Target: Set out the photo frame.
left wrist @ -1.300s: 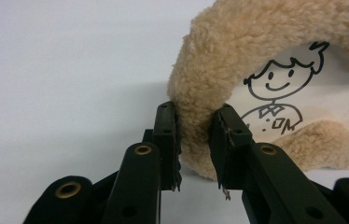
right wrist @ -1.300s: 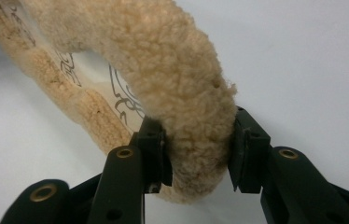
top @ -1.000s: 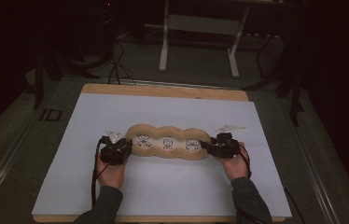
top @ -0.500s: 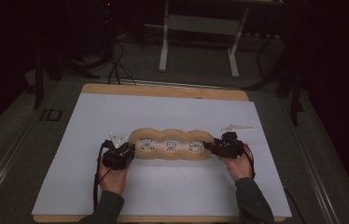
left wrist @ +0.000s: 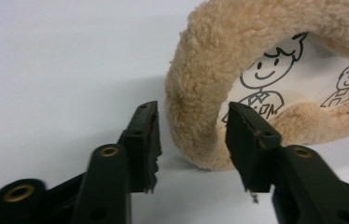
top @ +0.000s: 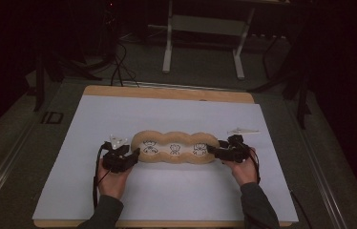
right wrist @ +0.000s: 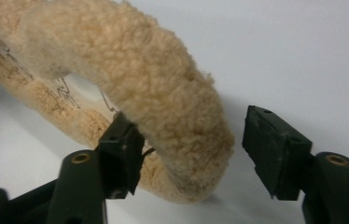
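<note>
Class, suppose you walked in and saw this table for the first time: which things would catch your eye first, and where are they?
First, the tan fleecy pad with three cartoon figures drawn on its white panels, lying across the middle of the white sheet. Next, the left gripper and right gripper, one at each end of it; their jaws have just been opening and now straddle the fluffy rim without pressing it.

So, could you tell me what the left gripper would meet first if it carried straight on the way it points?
The fuzzy tan plush piece: the left gripper has just opened, and its jaws straddle the plush rim's end without pressing, so it would likely meet that rim almost at once.
</note>
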`<state>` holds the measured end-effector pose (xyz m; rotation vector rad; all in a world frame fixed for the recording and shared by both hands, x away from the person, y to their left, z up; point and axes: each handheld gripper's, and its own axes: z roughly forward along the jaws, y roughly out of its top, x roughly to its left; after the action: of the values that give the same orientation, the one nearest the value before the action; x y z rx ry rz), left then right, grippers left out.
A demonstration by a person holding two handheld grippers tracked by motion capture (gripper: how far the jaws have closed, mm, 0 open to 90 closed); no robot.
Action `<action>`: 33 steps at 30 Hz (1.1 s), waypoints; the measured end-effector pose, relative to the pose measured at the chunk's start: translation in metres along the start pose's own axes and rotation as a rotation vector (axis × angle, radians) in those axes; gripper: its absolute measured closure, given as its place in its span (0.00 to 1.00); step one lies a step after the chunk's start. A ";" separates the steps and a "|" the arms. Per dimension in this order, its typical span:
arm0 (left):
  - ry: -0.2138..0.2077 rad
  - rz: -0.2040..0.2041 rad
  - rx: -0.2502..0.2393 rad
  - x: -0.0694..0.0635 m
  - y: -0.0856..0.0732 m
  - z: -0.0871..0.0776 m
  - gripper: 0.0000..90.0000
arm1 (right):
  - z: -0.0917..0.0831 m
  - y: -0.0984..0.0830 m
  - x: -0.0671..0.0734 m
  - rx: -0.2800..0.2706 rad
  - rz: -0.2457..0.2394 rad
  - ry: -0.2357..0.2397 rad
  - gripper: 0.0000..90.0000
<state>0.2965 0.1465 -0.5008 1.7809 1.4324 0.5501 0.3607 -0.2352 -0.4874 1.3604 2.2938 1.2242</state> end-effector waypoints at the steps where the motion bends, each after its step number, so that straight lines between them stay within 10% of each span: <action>1: -0.002 -0.002 -0.001 0.001 -0.001 -0.001 0.57 | -0.001 0.000 0.001 0.001 -0.002 0.001 0.40; 17: -0.004 -0.041 -0.045 0.042 -0.012 -0.029 0.50 | -0.024 -0.013 0.000 -0.022 0.011 -0.012 0.33; 23: -0.026 -0.063 -0.014 0.061 -0.020 -0.036 0.49 | -0.029 -0.027 -0.006 0.017 0.033 -0.086 0.33; 33: 0.059 -0.017 0.055 0.083 -0.035 -0.041 0.47 | -0.048 -0.060 -0.026 0.024 0.069 -0.160 0.33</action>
<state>0.2680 0.2403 -0.5143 1.8073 1.5150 0.5641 0.3113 -0.2962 -0.5077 1.4992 2.1753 1.0678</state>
